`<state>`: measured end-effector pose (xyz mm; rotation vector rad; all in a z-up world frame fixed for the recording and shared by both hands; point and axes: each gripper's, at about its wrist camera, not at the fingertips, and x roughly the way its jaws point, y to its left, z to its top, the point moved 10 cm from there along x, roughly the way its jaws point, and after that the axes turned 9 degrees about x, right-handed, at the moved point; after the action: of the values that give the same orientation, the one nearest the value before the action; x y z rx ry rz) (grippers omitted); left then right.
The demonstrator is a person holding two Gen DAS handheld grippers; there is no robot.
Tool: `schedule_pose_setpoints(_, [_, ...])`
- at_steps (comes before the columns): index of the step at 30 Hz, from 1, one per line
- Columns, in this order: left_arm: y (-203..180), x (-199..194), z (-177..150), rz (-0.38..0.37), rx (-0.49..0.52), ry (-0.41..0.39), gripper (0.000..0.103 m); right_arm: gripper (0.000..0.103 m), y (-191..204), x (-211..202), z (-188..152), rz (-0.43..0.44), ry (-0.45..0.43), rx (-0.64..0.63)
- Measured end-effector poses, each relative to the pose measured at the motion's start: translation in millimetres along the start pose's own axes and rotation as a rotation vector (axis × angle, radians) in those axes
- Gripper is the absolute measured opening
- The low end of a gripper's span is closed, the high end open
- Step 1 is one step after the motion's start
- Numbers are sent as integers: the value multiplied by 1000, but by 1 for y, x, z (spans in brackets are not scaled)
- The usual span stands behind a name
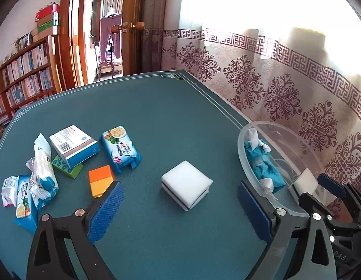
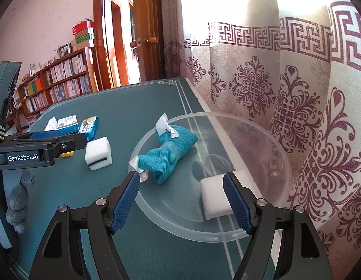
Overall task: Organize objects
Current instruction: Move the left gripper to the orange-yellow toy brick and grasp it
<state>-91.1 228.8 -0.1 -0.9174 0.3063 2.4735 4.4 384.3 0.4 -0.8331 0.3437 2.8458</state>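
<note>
A white sponge block [image 1: 187, 184] lies on the teal table [image 1: 145, 116], between the open fingers of my left gripper [image 1: 178, 205], which is empty and just short of it. The block also shows in the right wrist view [image 2: 98, 153]. A clear plastic bowl [image 2: 269, 144] holds a rolled teal cloth [image 2: 171, 154] and a second white sponge block [image 2: 215, 198]. My right gripper [image 2: 182, 200] is open and empty above the bowl's near rim, its right finger next to that block. The bowl [image 1: 250, 163] is at the right in the left wrist view.
At the table's left lie an orange-yellow block [image 1: 100, 180], a white-blue box [image 1: 74, 145], a green box [image 1: 67, 169] and several blue snack packets [image 1: 120, 149]. A patterned curtain [image 1: 285, 81] runs along the right edge. A bookshelf [image 1: 24, 79] and doorway stand behind.
</note>
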Motion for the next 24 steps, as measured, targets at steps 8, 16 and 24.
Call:
schedule_pose_setpoints(8, [52, -1, -14, 76, -86, 7, 99, 75, 72, 17, 1, 115, 8, -127])
schedule_pose_setpoints(16, [89, 21, -29, 152, -108, 59, 95, 75, 107, 50, -9, 166, 85, -154])
schedule_pose_setpoints(24, [92, 49, -33, 148, -79, 128, 68, 75, 122, 80, -4, 176, 121, -163])
